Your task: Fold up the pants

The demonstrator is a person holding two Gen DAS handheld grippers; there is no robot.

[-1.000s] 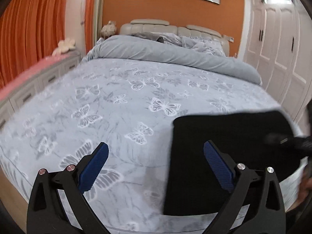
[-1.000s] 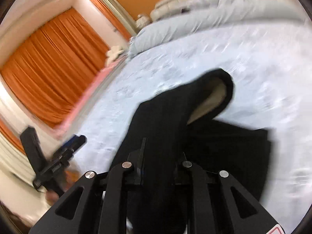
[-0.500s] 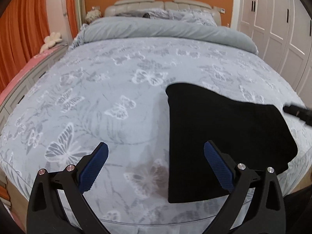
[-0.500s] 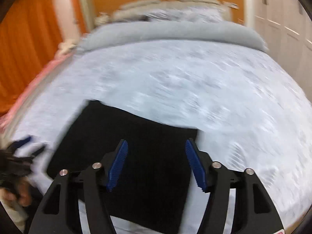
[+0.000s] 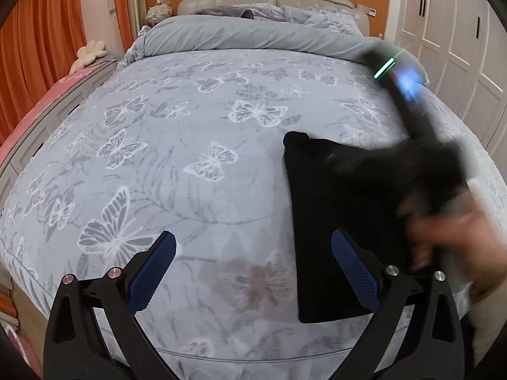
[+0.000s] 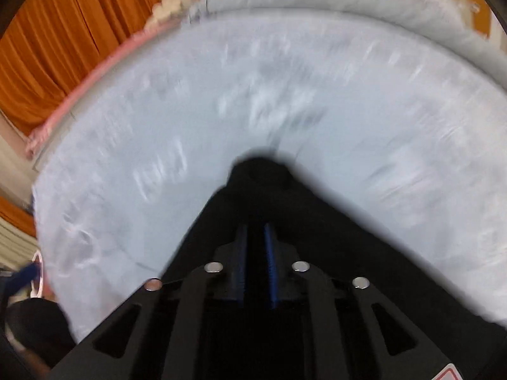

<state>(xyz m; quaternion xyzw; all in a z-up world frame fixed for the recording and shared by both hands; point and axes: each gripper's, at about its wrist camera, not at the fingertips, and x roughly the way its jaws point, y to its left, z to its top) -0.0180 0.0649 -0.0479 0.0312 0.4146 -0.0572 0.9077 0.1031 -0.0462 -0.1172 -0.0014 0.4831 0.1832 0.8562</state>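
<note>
The black pants lie folded into a flat rectangle near the bed's front right edge. My left gripper hovers open above the bedspread just left of them, its right pad over their left border, nothing between the pads. A hand brings the blurred right gripper body down onto the pants from the right. In the right wrist view the right gripper is closing, its blue pads almost together on black pants fabric; motion blur hides the detail.
The bed has a grey butterfly spread, with a rolled grey duvet and pillows at the headboard. Orange curtains and a pink-topped cabinet stand left, white wardrobe doors right.
The right gripper let go of the raised pants fold, opened over the flat pants, then swung across and closed on them again. The left gripper sank slightly and tilted down.
</note>
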